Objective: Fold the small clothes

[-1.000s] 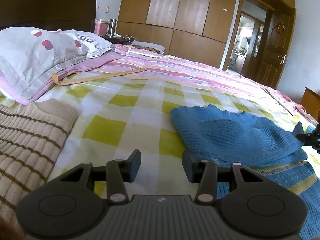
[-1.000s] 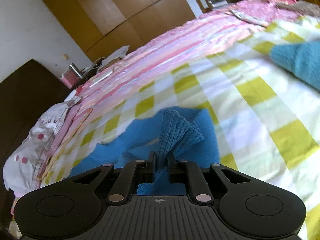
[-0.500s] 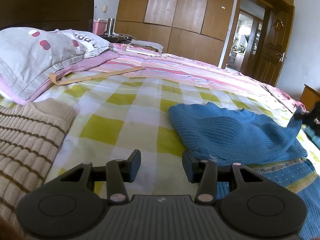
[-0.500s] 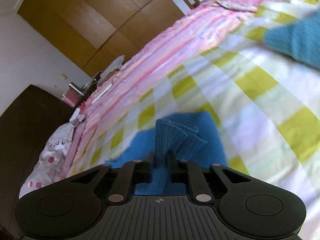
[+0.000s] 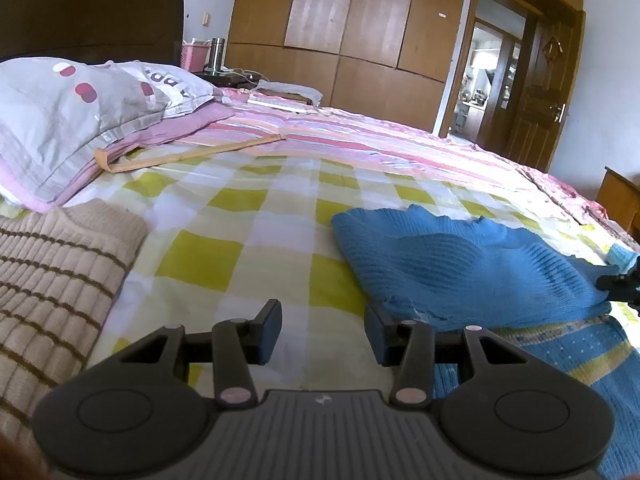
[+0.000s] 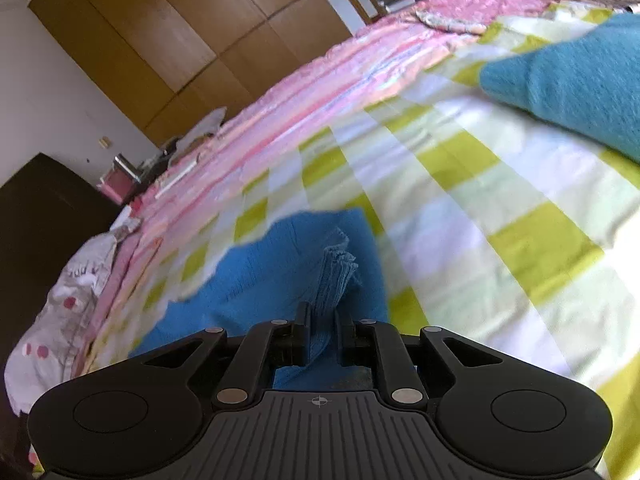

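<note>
A blue knit sweater (image 5: 460, 264) lies partly folded on the yellow-checked bedsheet (image 5: 248, 220), to the right in the left wrist view. My left gripper (image 5: 322, 330) is open and empty, low over the sheet just left of the sweater's near edge. My right gripper (image 6: 322, 330) is shut on a bunched fold of the blue sweater (image 6: 280, 264) and holds it over the sweater's body. The right gripper also shows at the far right edge of the left wrist view (image 5: 624, 282).
A beige striped knit (image 5: 44, 280) lies at the left. A blue dotted garment (image 5: 560, 348) lies under the sweater's near edge. A teal garment (image 6: 580, 76) lies further along the bed. Pillows (image 5: 80, 112) are at the headboard. A pink striped quilt (image 5: 380, 140) covers the far side.
My right gripper has carried the sweater fold lower and further across the sweater's body. The left gripper has stayed open and nearly still.
</note>
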`<move>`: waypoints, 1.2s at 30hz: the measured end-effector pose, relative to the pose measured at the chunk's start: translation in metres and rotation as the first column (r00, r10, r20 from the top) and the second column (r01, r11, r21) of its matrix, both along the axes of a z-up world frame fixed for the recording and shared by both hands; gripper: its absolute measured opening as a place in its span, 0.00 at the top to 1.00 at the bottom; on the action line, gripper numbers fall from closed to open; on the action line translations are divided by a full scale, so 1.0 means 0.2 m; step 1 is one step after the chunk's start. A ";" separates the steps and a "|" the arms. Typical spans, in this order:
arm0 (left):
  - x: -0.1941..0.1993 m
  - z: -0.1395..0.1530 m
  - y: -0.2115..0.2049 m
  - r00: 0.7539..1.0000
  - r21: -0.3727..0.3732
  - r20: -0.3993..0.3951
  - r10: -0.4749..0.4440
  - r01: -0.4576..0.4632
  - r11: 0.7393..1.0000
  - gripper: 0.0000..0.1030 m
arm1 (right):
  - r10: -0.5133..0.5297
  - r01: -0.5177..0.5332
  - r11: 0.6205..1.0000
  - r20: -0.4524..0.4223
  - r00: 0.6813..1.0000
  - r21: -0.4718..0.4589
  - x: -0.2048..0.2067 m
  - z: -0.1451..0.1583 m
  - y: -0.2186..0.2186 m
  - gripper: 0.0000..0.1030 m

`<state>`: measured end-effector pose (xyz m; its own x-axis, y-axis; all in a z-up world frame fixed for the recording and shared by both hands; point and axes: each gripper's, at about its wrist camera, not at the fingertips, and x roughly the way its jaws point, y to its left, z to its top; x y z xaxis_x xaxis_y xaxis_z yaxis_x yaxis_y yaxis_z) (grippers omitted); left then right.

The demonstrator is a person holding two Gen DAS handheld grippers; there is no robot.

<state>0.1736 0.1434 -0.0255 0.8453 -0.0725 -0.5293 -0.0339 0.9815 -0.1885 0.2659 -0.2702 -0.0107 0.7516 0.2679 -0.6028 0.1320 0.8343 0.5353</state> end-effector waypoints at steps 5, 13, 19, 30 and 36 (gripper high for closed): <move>0.01 0.00 -0.01 1.000 0.010 -0.003 -0.005 0.005 1.000 0.51 | 0.007 -0.007 0.998 -0.006 1.000 -0.060 -0.02 0.04 -0.01 0.74; 0.00 0.00 -0.01 1.000 0.009 -0.002 -0.009 0.009 1.000 0.51 | -0.003 0.019 0.969 0.068 0.998 -0.246 0.01 0.13 0.05 0.74; 0.01 0.00 0.00 1.000 0.005 0.001 0.000 0.000 1.000 0.51 | 0.184 -0.152 0.932 0.068 0.981 -0.330 0.12 0.15 0.26 0.74; 0.01 0.01 0.01 1.000 0.000 0.013 0.009 -0.009 1.000 0.51 | 0.242 -0.230 0.880 -0.024 0.970 -0.416 0.28 0.02 0.46 0.74; 0.00 0.01 0.01 1.000 0.005 0.022 0.014 -0.014 1.000 0.51 | 0.256 -0.226 0.875 0.014 0.967 -0.427 0.14 0.09 0.43 0.74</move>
<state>0.1734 0.1454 -0.0232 0.8577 -0.0577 -0.5109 -0.0439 0.9819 -0.1844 0.2940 -0.1833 0.0080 0.7391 0.1797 -0.6492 -0.1256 0.9836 0.1292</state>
